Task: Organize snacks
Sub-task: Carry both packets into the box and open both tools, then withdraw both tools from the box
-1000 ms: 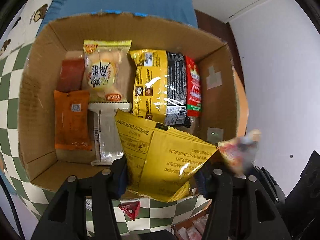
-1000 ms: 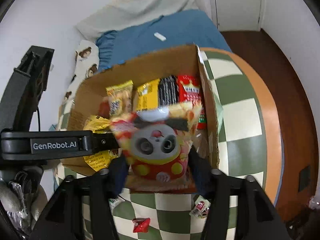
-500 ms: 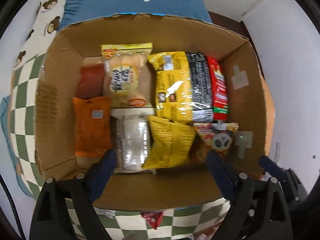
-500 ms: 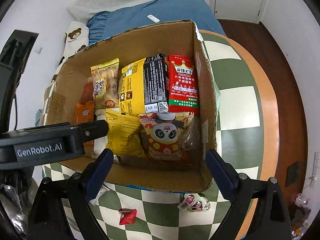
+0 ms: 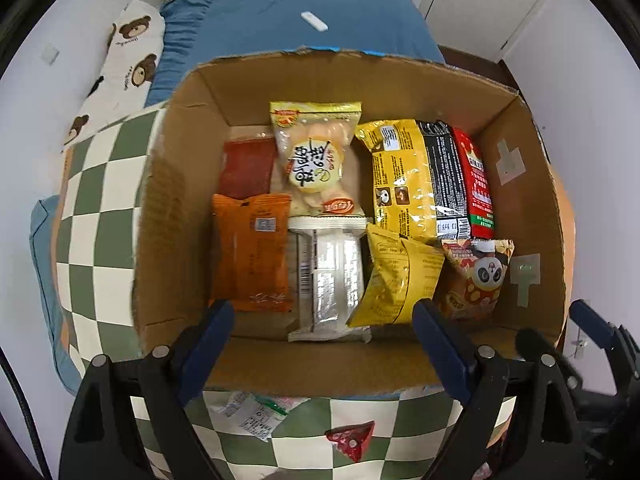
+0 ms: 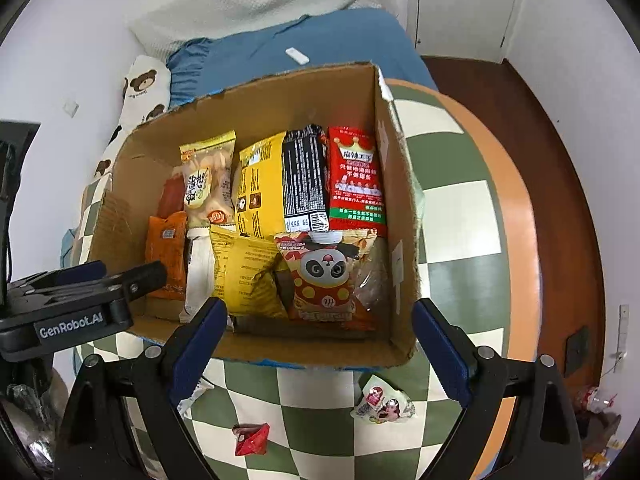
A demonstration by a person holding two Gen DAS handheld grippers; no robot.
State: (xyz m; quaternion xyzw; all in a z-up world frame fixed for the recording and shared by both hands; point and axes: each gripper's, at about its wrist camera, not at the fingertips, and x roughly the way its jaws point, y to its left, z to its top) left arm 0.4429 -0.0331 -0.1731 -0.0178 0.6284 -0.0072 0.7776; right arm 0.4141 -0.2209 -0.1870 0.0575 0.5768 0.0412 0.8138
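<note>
a round table (image 6: 492, 216) with a green-and-cream check cloth carries an open cardboard box (image 5: 180, 208) packed with snacks. inside, a yellow bag (image 5: 400, 280) leans beside a panda bag (image 5: 480, 276) at the near right, with an orange packet (image 5: 252, 252) to the left. the left gripper (image 5: 324, 344) and right gripper (image 6: 320, 340) hover above the box's near edge, both spread wide and holding nothing. a small red candy (image 6: 251, 439) lies on the cloth.

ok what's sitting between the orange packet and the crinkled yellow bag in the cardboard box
A clear, silvery-white wrapped packet lies between the orange packet and the crinkled yellow bag, clearest in the left wrist view.
</note>
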